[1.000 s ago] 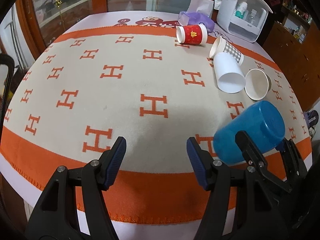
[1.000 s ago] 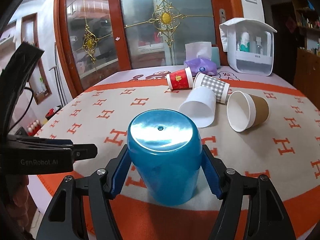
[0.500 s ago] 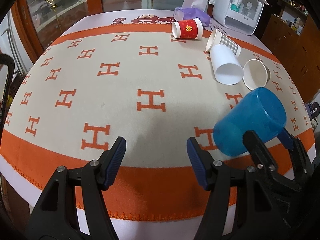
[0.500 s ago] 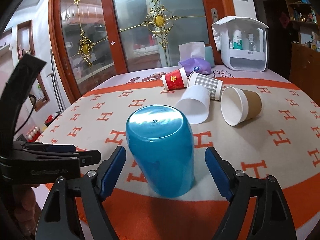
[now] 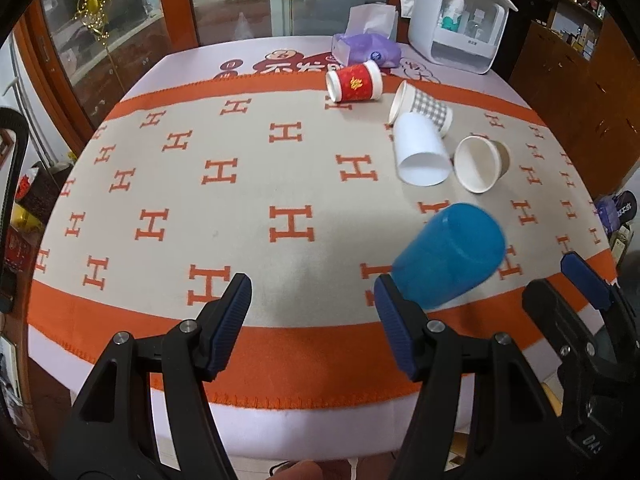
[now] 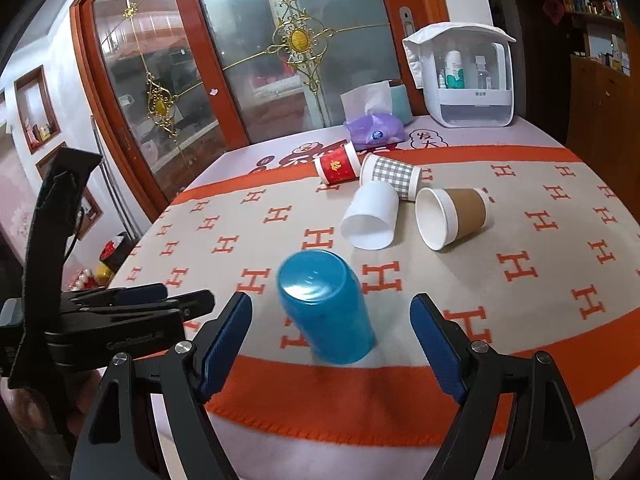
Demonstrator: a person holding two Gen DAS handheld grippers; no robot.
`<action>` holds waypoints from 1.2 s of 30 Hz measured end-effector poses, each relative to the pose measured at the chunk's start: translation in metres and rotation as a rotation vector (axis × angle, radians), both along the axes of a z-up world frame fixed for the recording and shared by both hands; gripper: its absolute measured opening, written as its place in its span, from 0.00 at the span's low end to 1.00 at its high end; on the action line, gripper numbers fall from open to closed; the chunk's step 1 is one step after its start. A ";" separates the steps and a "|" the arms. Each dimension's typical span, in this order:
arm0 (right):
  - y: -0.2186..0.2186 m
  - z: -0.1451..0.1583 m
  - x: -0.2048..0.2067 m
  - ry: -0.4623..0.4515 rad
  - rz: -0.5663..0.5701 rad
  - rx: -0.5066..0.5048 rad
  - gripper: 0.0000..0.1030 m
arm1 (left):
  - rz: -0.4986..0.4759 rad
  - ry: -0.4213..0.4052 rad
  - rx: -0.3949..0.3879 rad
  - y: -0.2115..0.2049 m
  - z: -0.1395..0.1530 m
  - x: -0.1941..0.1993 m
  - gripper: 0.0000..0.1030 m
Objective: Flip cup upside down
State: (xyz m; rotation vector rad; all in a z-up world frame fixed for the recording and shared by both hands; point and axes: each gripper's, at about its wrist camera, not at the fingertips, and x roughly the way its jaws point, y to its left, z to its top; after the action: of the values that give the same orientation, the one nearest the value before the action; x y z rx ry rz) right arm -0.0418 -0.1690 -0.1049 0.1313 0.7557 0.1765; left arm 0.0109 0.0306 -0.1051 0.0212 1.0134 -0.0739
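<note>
A blue plastic cup (image 6: pixel 326 306) stands upside down on the orange-and-beige cloth near the table's front edge, blurred and leaning a little to the left. It also shows in the left wrist view (image 5: pixel 448 256). My right gripper (image 6: pixel 332 344) is open and empty, its fingers apart on either side of the cup and not touching it. My left gripper (image 5: pixel 312 320) is open and empty, just left of the cup. The right gripper also shows in the left wrist view (image 5: pixel 560 284) at the lower right.
Behind the blue cup lie several paper cups on their sides: white (image 6: pixel 372 216), brown (image 6: pixel 452 216), checked (image 6: pixel 390 176), red (image 6: pixel 338 164). A purple tissue pack (image 6: pixel 374 132) and a white storage box (image 6: pixel 464 76) stand at the back. The table's front edge (image 6: pixel 360 436) is near.
My right gripper opened and let go of the blue cup, then drew back. The cup stands on the cloth, rocking. The left gripper drew back and rose a little.
</note>
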 end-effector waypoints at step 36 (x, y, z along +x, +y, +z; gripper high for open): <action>-0.012 0.157 -0.016 0.034 -0.038 -0.012 0.86 | 0.018 -0.144 0.024 -0.049 0.120 -0.030 0.60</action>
State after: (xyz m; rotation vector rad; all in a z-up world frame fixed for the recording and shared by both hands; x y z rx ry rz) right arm -0.0581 -0.1809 0.0525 0.1374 0.7870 0.1335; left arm -0.0188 -0.0186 0.0145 0.0383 0.8702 -0.0430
